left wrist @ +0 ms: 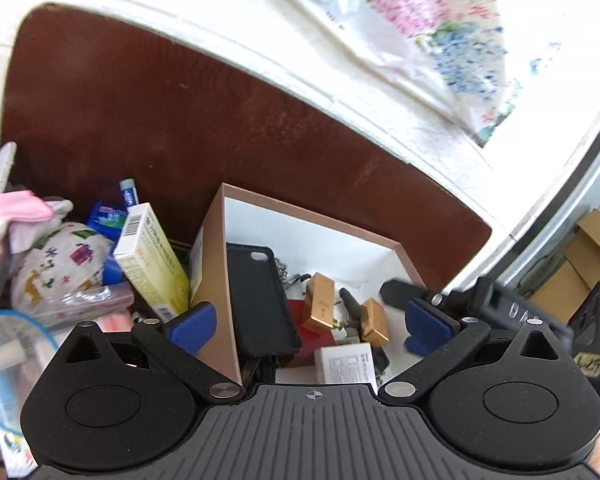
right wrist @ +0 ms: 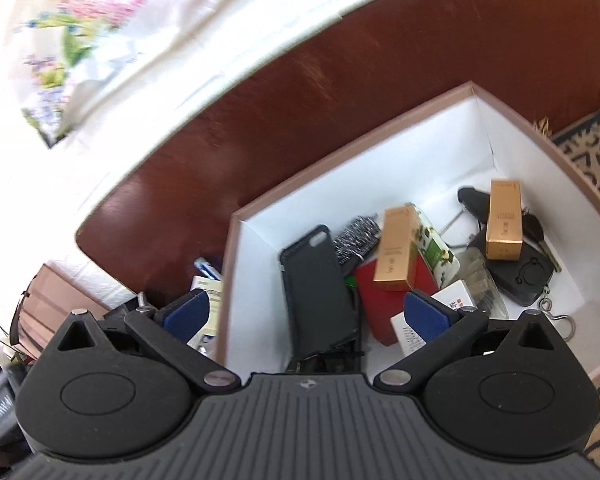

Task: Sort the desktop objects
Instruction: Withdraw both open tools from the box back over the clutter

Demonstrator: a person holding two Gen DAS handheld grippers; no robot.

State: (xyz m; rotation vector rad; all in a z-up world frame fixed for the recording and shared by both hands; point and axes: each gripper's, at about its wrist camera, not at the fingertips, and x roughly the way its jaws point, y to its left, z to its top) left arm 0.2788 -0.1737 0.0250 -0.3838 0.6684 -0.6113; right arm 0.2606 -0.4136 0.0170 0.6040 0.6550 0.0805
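Observation:
A pink-brown box with a white inside [left wrist: 214, 240] [right wrist: 380, 136] stands on the brown table. In it lie a black phone case [left wrist: 256, 296] [right wrist: 320, 284], two gold boxes [left wrist: 319, 302] [right wrist: 504, 220], a red card [right wrist: 384, 300], a white printed box [left wrist: 346, 362] and a black key fob [right wrist: 524, 276]. My left gripper [left wrist: 312, 326] is open and empty above the box's near edge. My right gripper [right wrist: 308, 312] is open and empty, straddling the box's left wall. Left of the box lies a pile with a yellow-white carton [left wrist: 150, 260].
The pile also holds a patterned pouch [left wrist: 60, 268], a blue packet [left wrist: 106, 218], pink cloth [left wrist: 12, 208] and a clear zip bag [left wrist: 4, 360]. A floral white cloth [left wrist: 420, 20] lies beyond the table. Cardboard boxes [left wrist: 592, 256] stand at the right. A patterned mat [right wrist: 596, 152] lies right of the box.

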